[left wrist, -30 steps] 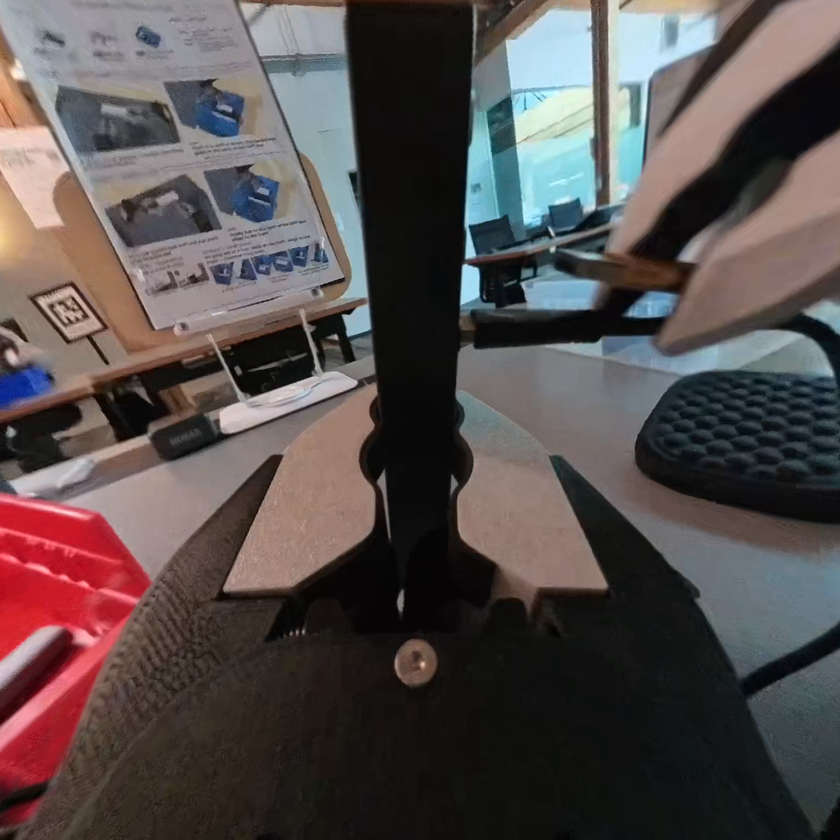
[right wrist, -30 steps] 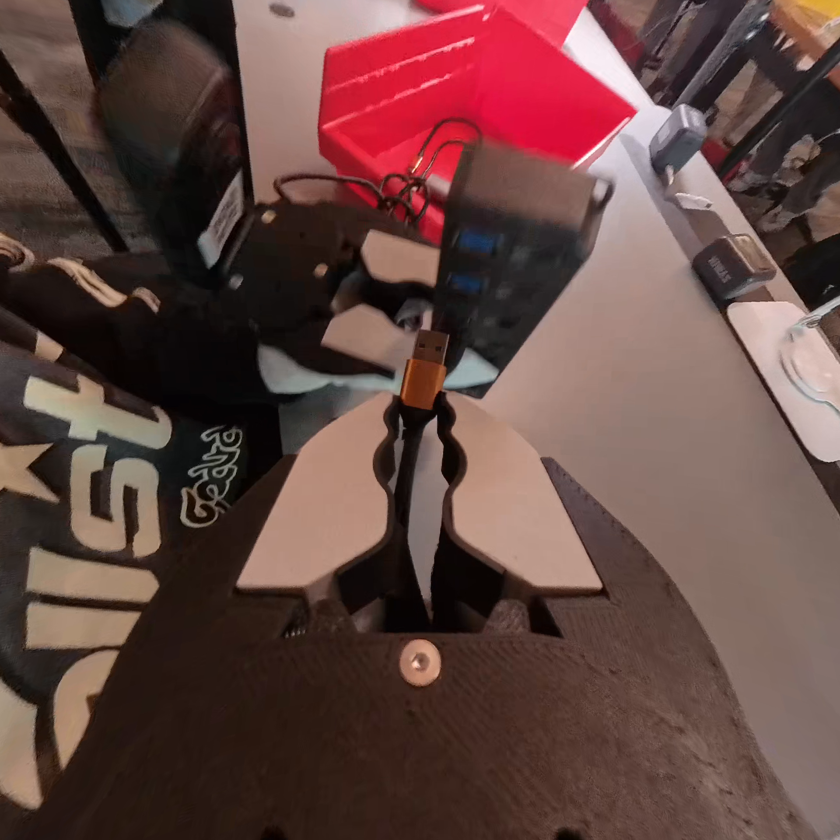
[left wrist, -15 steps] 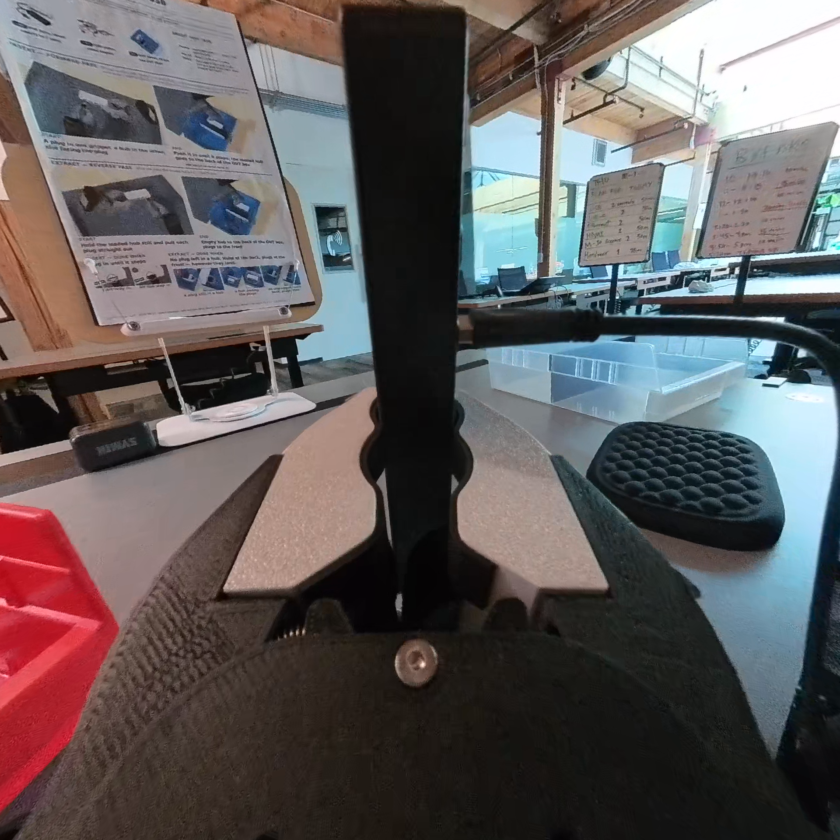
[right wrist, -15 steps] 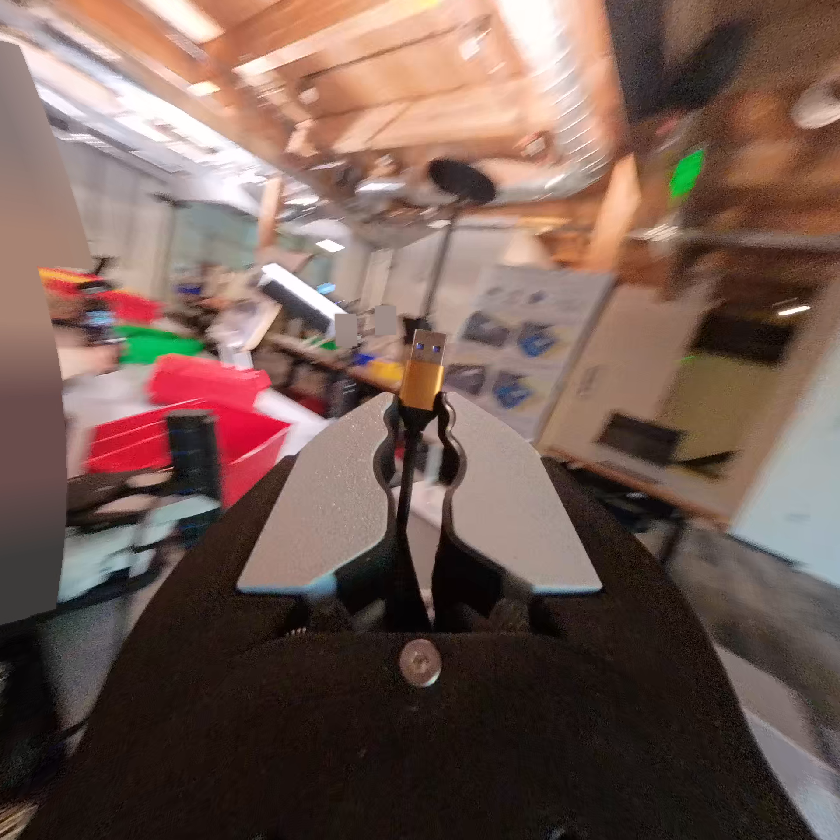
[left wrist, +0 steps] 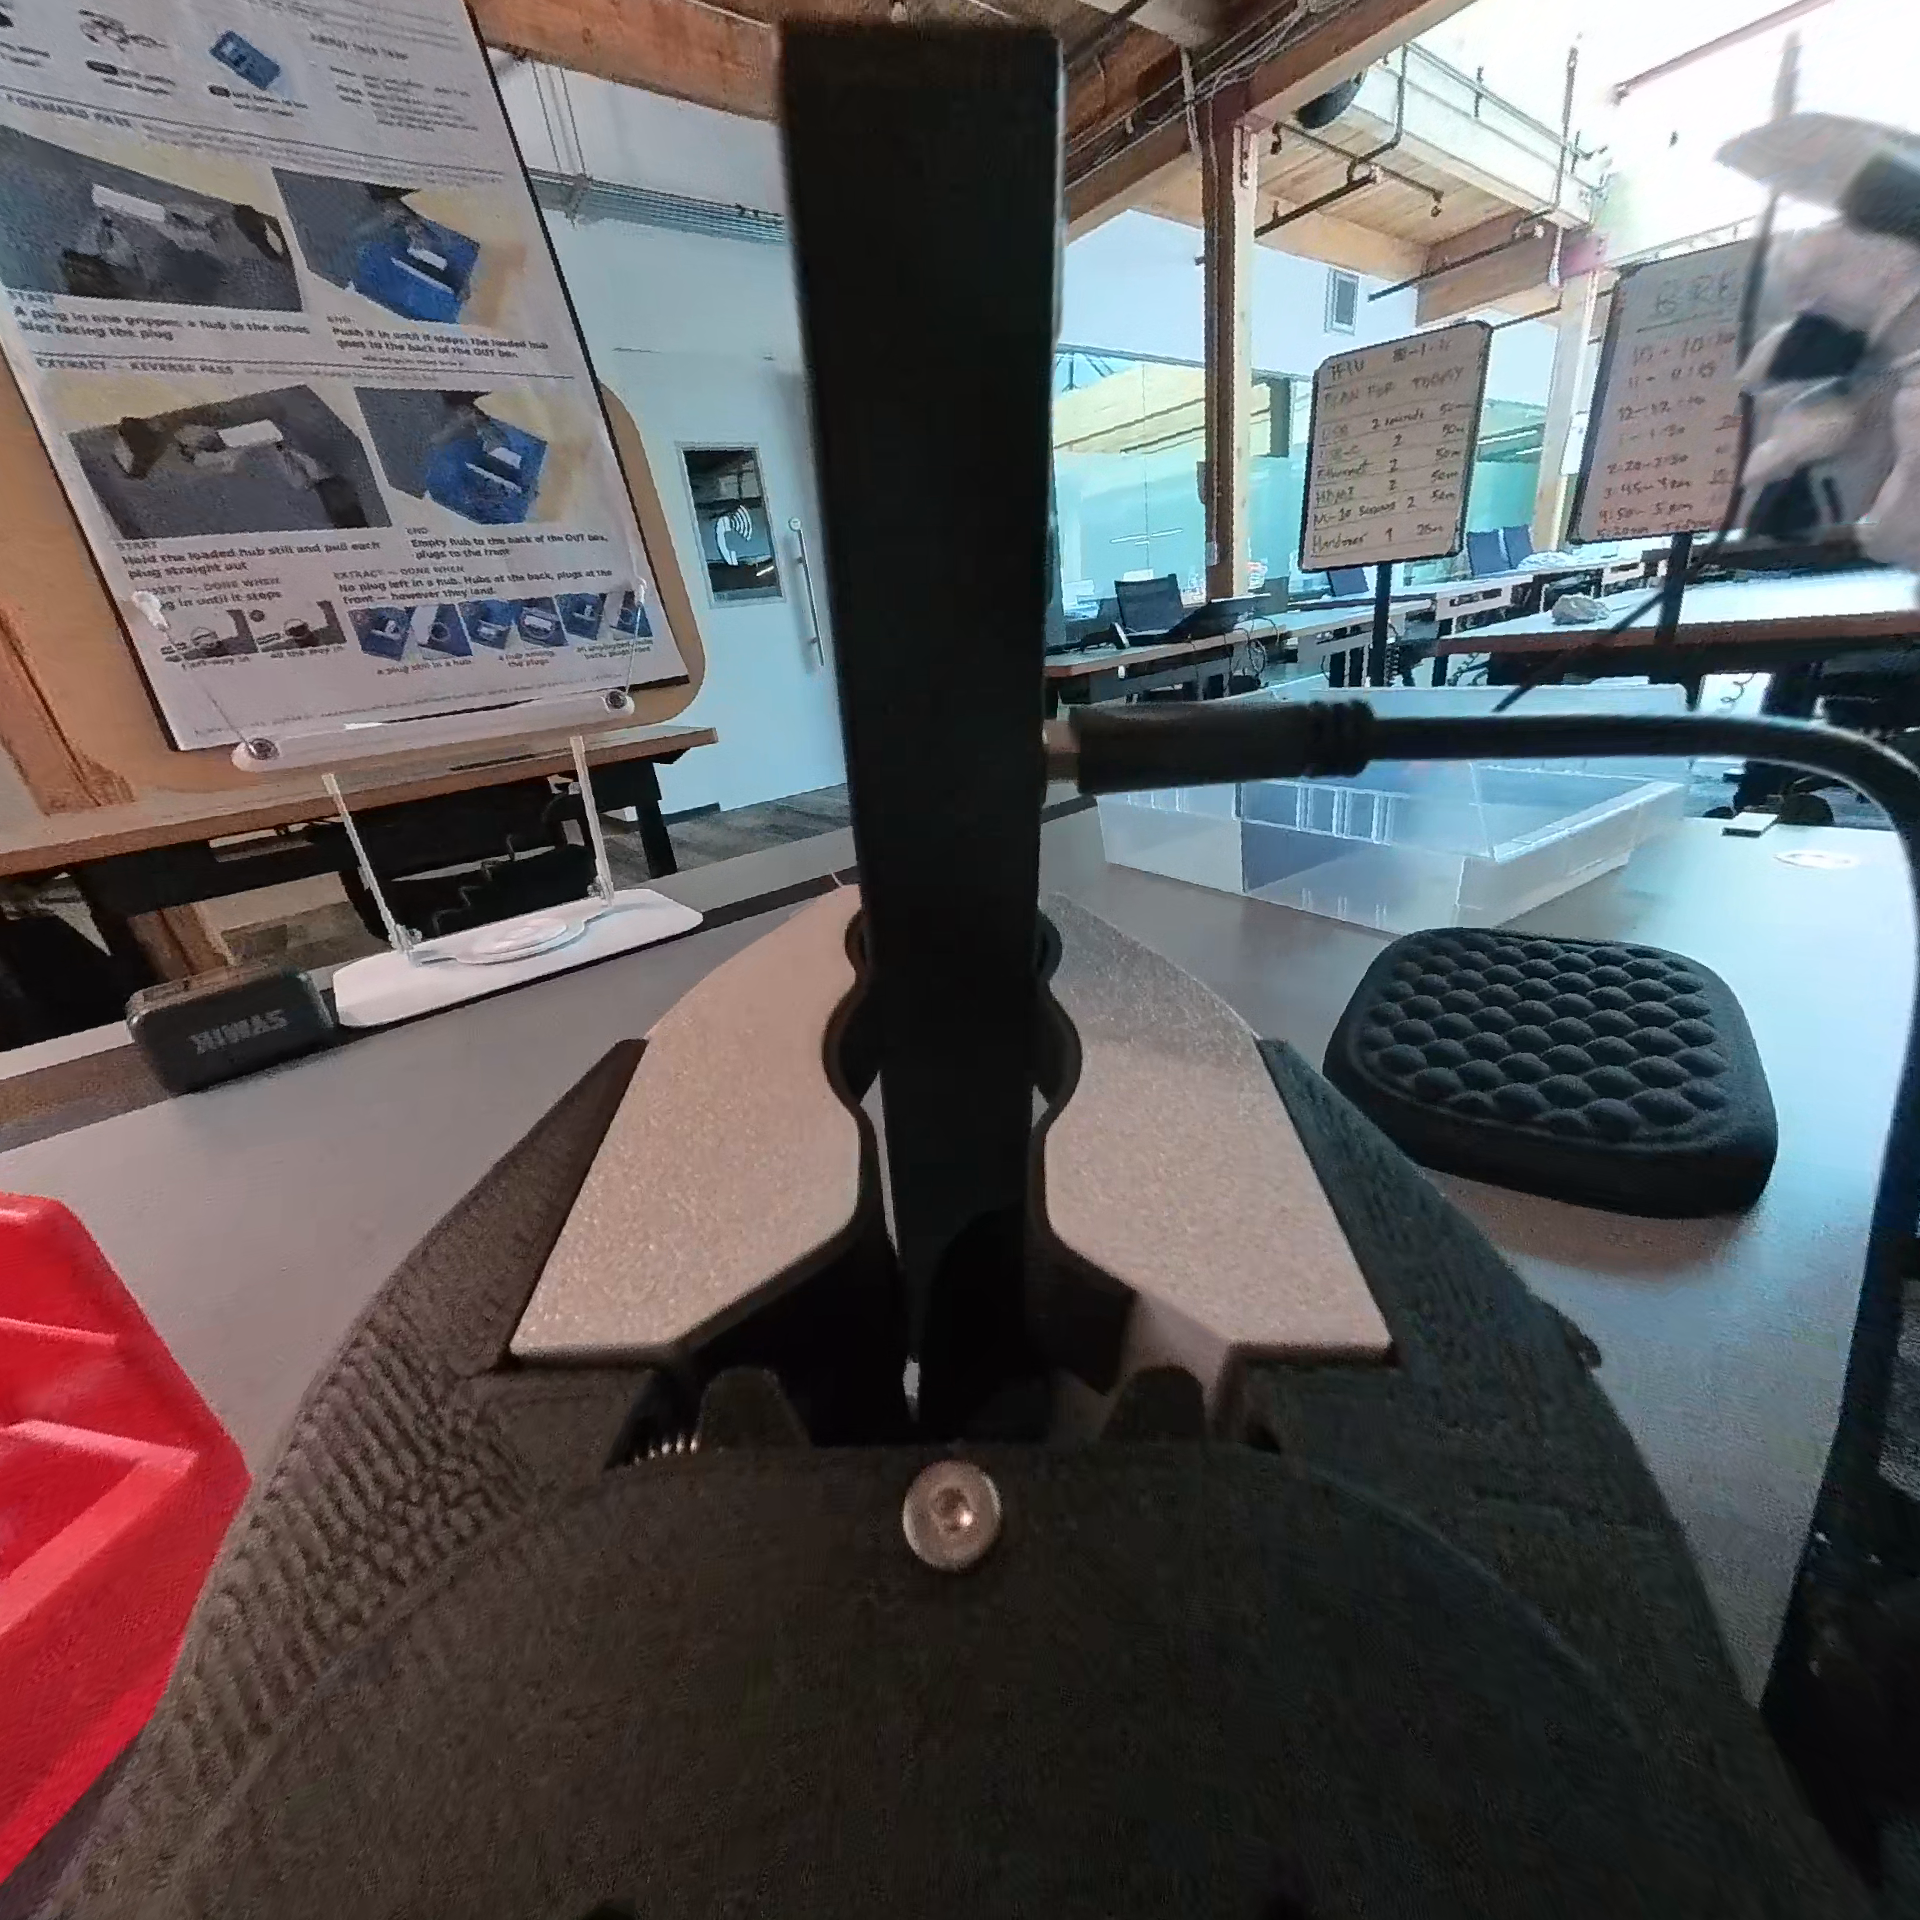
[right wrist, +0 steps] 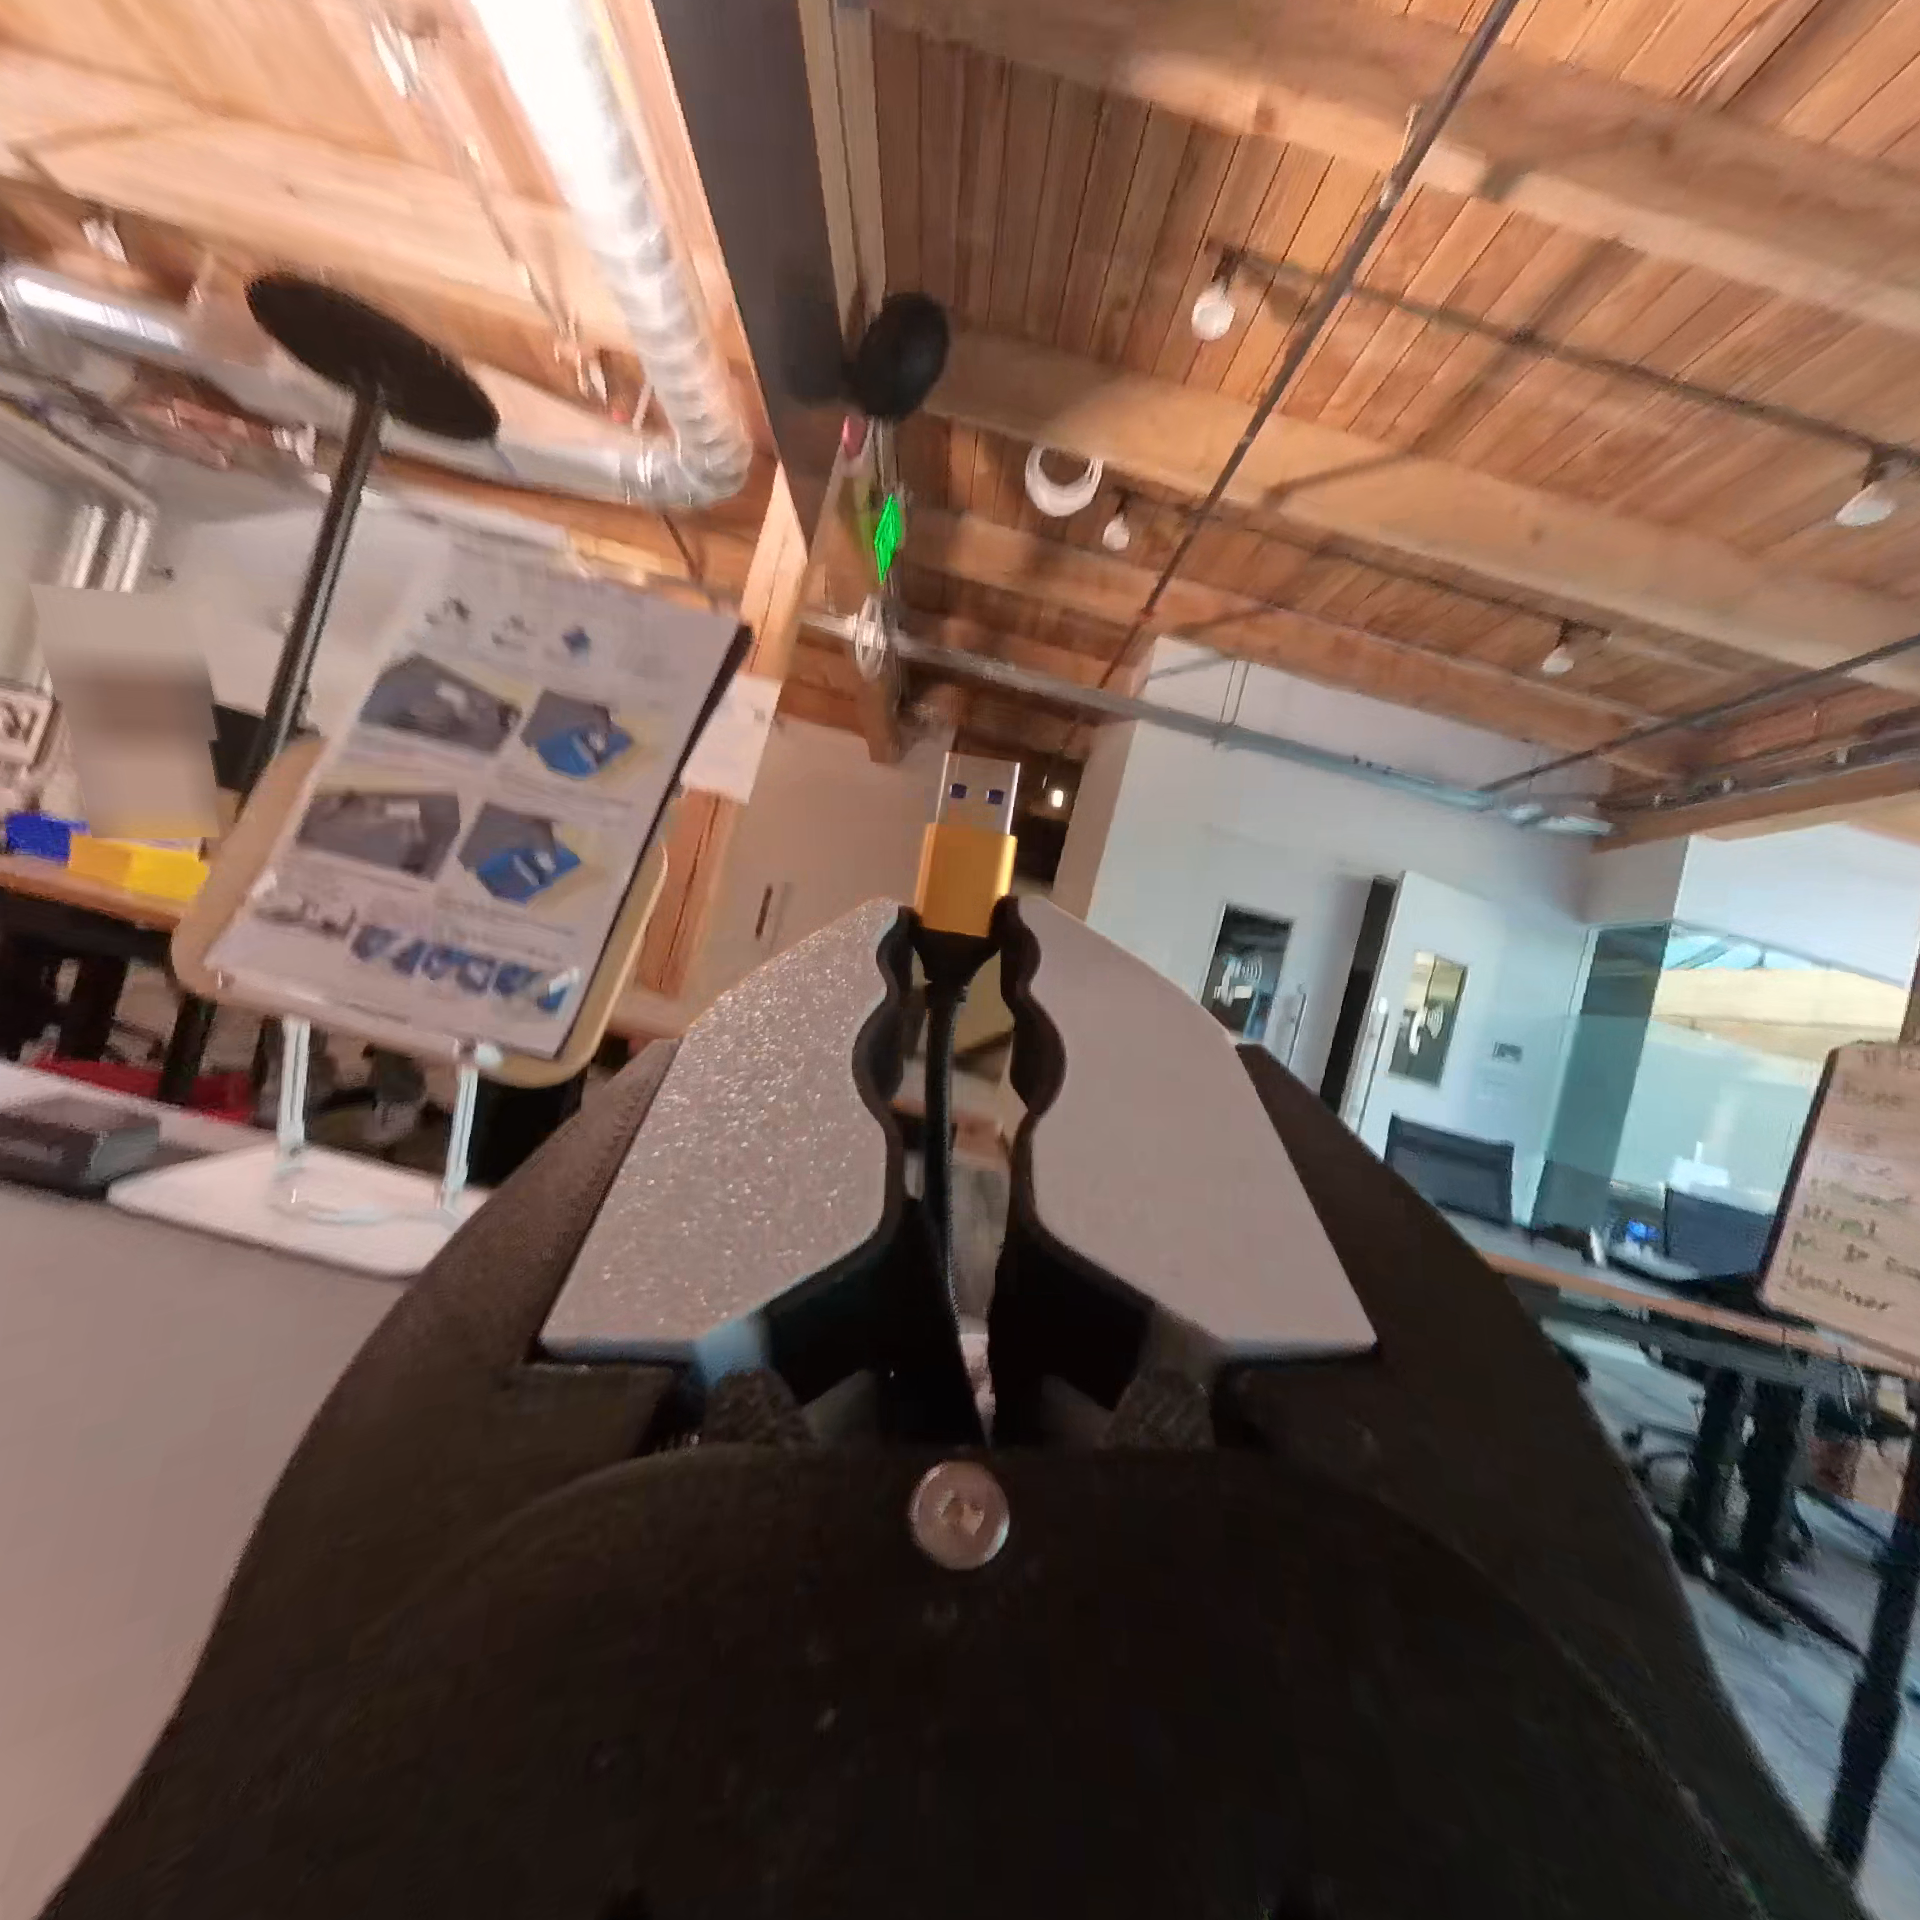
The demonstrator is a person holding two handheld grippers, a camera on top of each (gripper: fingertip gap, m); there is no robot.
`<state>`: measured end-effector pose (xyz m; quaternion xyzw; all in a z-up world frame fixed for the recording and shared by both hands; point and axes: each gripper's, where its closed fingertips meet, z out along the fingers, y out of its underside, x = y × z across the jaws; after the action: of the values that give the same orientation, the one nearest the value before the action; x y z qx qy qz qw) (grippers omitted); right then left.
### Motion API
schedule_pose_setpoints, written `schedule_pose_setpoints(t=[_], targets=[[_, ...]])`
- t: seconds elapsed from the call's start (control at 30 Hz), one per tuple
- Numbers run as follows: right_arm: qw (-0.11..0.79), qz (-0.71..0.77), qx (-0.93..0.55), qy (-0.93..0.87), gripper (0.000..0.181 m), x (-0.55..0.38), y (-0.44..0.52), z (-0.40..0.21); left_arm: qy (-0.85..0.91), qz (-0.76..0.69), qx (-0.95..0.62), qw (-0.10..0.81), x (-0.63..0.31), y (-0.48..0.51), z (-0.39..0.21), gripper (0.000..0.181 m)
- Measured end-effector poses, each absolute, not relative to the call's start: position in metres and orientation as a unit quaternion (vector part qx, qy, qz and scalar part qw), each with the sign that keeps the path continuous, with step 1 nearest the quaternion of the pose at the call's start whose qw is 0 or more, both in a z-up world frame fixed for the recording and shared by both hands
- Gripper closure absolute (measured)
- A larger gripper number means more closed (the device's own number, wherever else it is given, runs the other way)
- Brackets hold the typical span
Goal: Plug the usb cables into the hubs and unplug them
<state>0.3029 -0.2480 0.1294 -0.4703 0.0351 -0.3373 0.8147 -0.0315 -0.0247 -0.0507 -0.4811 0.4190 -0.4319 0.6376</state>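
My left gripper (left wrist: 948, 935) is shut on a black USB hub (left wrist: 920, 468) that stands upright between its fingers and fills the middle of the left wrist view. A black cable plug (left wrist: 1210, 746) sits in the hub's right side, and its cable arcs off to the right. My right gripper (right wrist: 958, 914) is shut on a USB cable with an orange-sleeved plug (right wrist: 966, 868). The plug's metal tip points up and away into open air, well above the table. The blurred right gripper shows at the upper right of the left wrist view (left wrist: 1829, 343).
A red bin (left wrist: 94, 1475) sits at the left on the grey table (left wrist: 1714, 1299). A black dimpled pad (left wrist: 1548, 1070) and a clear plastic tray (left wrist: 1392, 842) lie to the right. An instruction sheet on a stand (left wrist: 312, 416) and a small black box (left wrist: 229, 1029) stand at the back. My right fingertips sit around 45 cm from my left ones.
My right gripper has pulled the orange plug away from the hub and swung up and away. My left gripper still holds the hub and has shifted only slightly.
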Motion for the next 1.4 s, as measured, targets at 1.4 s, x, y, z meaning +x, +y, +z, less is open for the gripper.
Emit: schedule_pose_setpoints(t=[1.4], targets=[[0.671,-0.081,-0.717,-0.172,0.148,0.114,-0.154,0.081,0.437,-0.421,-0.476,0.637,-0.028,-0.029,-0.053,0.156]])
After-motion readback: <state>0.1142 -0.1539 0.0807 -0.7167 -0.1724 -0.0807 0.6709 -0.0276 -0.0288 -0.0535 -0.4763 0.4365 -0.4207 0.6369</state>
